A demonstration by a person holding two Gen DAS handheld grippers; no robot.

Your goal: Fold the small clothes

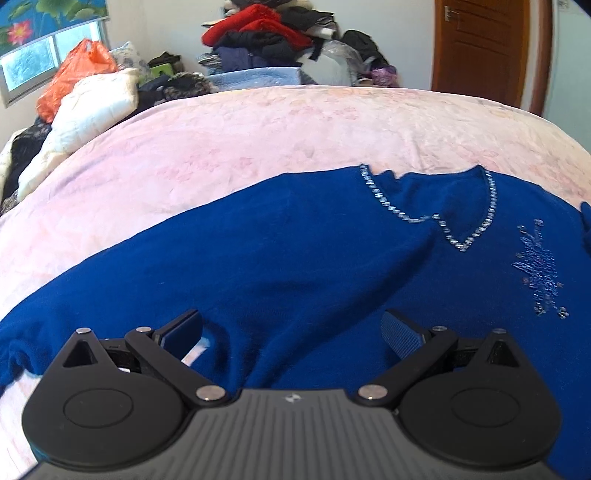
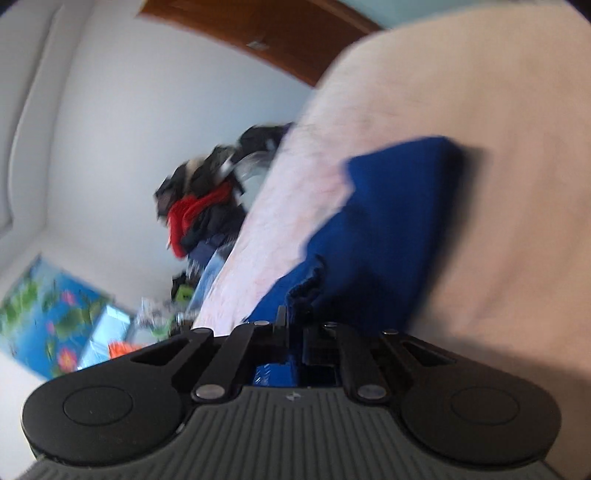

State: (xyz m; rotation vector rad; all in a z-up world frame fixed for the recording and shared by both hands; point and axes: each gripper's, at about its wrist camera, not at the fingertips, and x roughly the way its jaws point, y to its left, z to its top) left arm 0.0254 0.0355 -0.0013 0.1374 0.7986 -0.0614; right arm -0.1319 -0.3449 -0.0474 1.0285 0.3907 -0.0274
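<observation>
Blue sweater [image 1: 295, 258]: lying spread, front up, across the near part of the bed [image 1: 258, 140], covering the pink floral bedspread from the left edge of the left wrist view to the right edge. Rhinestone-trimmed V-neckline [image 1: 436, 218]: pointing toward the near side, sitting right of center. Beaded motif [image 1: 539, 273]: showing just right of the neckline. Near hem: bunching slightly between the fingers, exposing a small patch of bedspread at the left finger.

Left tool [image 1: 291, 332]: hovering low over the near hem with fingers spread wide, blue pads [image 1: 400, 332] facing each other, gripping nothing; contact with the fabric cannot be confirmed.

Right tool [image 2: 291, 325]: fingers pressed together, pinching a gathered fold of the blue sweater [image 2: 373, 236]. Cloth running from the fingertips out over the pink bedspread [image 2: 480, 147], casting a dark shadow along its far edge. Right wrist view: strongly tilted and motion-blurred, fine detail unreadable.

Surroundings: clothing pile [image 1: 269, 37] with a red garment on top, standing beyond the far edge of the bed. White pillow [image 1: 81, 118] and orange plastic bag [image 1: 70, 74]: resting at far left, below a window with a floral blind [image 1: 48, 22]. Brown wooden door [image 1: 484, 48]: standing at far right.
</observation>
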